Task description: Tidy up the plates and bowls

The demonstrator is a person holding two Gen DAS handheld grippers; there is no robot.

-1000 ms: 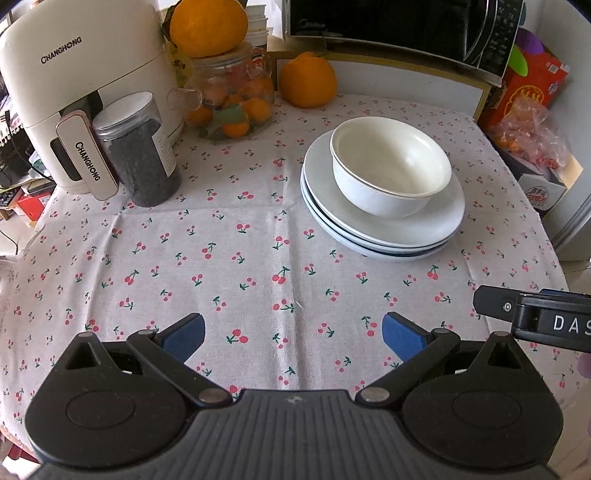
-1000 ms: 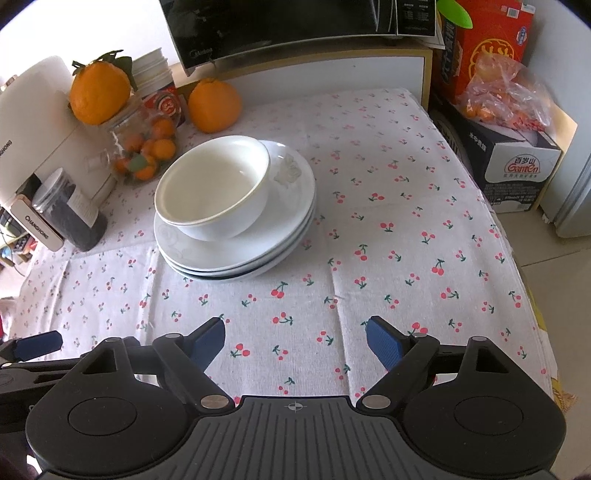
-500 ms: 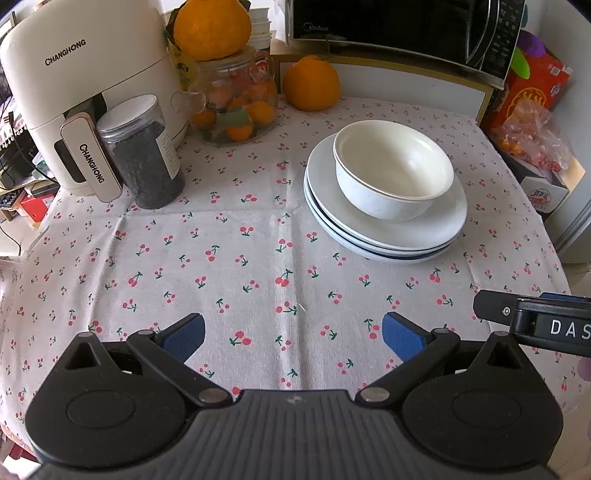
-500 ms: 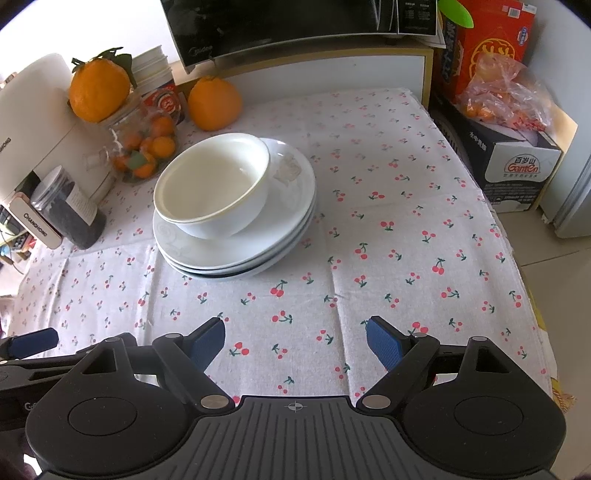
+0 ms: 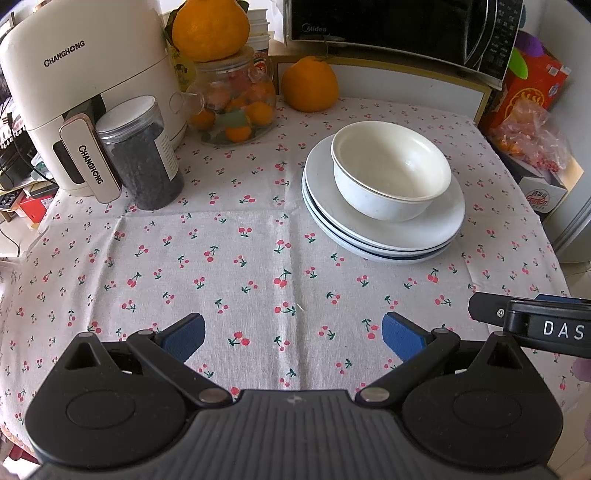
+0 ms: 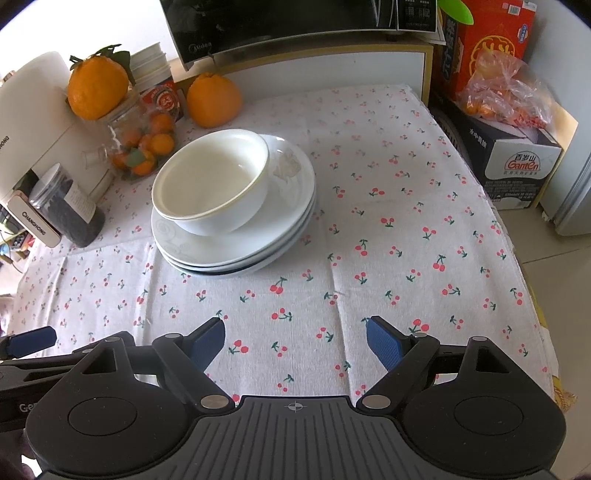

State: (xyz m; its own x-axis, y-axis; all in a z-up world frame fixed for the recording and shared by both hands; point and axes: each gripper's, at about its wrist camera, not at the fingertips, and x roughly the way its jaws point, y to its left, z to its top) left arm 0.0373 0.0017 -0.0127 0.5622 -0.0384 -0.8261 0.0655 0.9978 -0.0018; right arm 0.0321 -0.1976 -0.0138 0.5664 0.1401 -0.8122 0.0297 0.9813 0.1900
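A white bowl (image 5: pixel 391 171) sits on a stack of white plates (image 5: pixel 384 225) on the desk (image 5: pixel 236 258), which is covered by a pale cloth printed with small red cherries. In the left wrist view the stack lies at about one o'clock from the left gripper (image 5: pixel 293 332); in the right wrist view the same bowl (image 6: pixel 210 181) and plates (image 6: pixel 236 243) lie at about eleven o'clock from the right gripper (image 6: pixel 295 338). The bowl rests off-centre on the top plate, toward its far left side as the right wrist view shows it. Both grippers hover low over bare cloth near the front edge of the desk, well apart from the stack, each with its blue-padded jaws spread wide and nothing between them. The right gripper's outer finger shows at the three o'clock edge of the left wrist view (image 5: pixel 532 325), just beside the left gripper. Along the back of the desk, at about ten o'clock in the left wrist view, stand a cream Changhong air fryer (image 5: pixel 85 85), a clear jar of dark contents (image 5: pixel 142 155) and a glass jar of small oranges (image 5: pixel 236 107) with a large orange (image 5: pixel 210 27) on its lid. Another orange (image 5: pixel 309 88) sits at twelve o'clock below a black Midea microwave (image 5: pixel 402 27).
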